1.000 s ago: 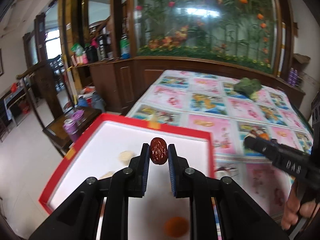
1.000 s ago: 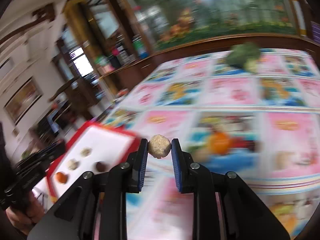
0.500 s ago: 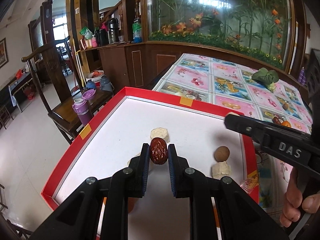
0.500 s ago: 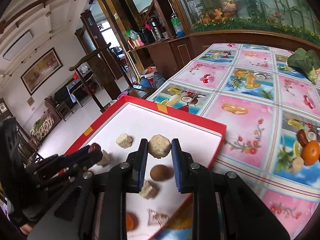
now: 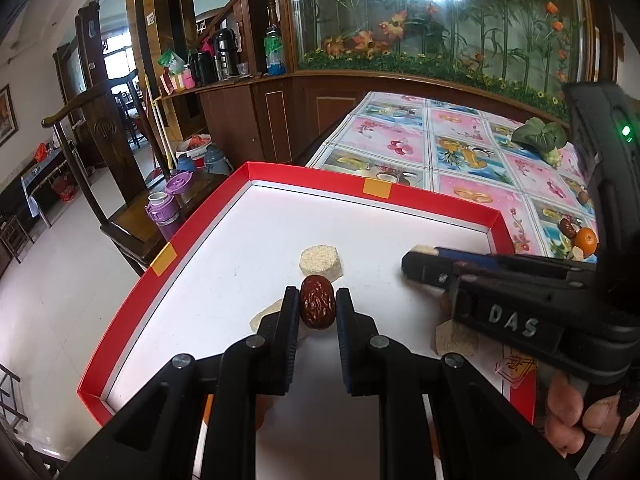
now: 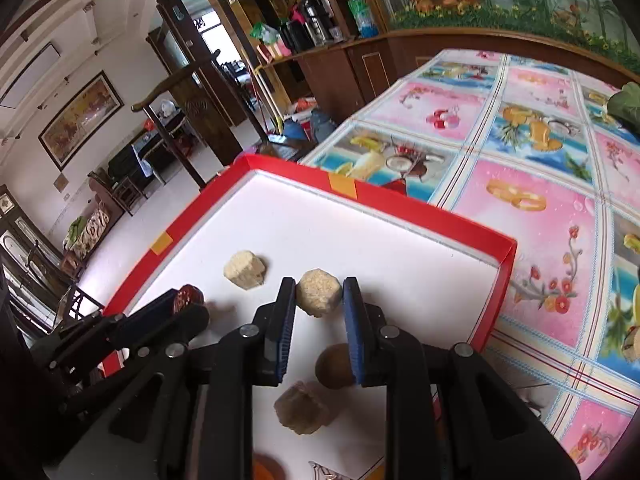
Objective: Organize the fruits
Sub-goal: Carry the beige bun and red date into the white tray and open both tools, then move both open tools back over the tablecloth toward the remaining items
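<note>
1. Left gripper (image 5: 318, 306) is clamped on a red date (image 5: 317, 307) above the red-rimmed tray (image 5: 308, 174).
2. Right gripper (image 6: 319, 300) is clamped on a tan cake (image 6: 319, 292) over the tray's right half.
3. Orange (image 5: 587, 239) lies far right on the tablecloth (image 5: 472, 152).

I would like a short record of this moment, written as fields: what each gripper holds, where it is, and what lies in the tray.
left gripper: shut on wrinkled dark red date, over the tray
right gripper: shut on beige crumbly block, over the tray
tray: red-rimmed white tray on the fruit-print tablecloth
lying in tray: other beige blocks, round brown fruit
</note>
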A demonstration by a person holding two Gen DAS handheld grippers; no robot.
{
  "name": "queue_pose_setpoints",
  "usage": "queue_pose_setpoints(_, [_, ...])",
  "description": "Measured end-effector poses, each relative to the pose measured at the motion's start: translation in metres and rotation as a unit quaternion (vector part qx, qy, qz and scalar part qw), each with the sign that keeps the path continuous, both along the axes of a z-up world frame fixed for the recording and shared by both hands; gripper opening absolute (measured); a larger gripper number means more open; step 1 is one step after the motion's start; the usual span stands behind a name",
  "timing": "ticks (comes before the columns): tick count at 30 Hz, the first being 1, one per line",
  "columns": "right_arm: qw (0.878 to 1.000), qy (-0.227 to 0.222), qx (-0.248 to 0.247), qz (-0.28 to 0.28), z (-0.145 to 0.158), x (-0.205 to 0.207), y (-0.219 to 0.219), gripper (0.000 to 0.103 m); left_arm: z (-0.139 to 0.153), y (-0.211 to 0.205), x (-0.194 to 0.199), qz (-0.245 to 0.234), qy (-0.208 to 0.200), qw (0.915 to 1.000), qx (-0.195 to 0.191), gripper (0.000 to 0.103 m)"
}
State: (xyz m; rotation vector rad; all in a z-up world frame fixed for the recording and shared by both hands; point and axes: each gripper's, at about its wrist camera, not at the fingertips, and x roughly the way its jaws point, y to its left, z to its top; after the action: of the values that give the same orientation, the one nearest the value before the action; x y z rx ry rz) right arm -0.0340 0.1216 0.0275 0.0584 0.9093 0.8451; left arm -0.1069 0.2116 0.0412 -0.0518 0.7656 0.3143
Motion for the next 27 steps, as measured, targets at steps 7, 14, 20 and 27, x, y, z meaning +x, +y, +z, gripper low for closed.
queue_pose_setpoints(7, [1.0, 0.0, -0.013, 0.011, -0.005, -0.003, 0.005, 0.027, -0.001, -0.001, 0.002, 0.002, 0.004, 1.0, 0.007, 0.016])
queue_pose_setpoints(14, [1.0, -0.005, -0.022, 0.016, -0.007, -0.003, 0.006, 0.027, 0.0, -0.004, 0.004, 0.008, 0.008, 0.9998, 0.015, 0.017])
queue_pose_setpoints(20, [1.0, 0.015, 0.008, 0.022, -0.003, 0.002, -0.003, 0.029, 0.001, -0.007, 0.004, 0.016, 0.015, 0.9995, 0.025, 0.034])
queue_pose_setpoints(27, [0.998, 0.009, 0.057, 0.009, 0.013, 0.004, -0.028, 0.039, 0.008, -0.015, 0.004, 0.017, 0.013, 0.999, 0.04, 0.047])
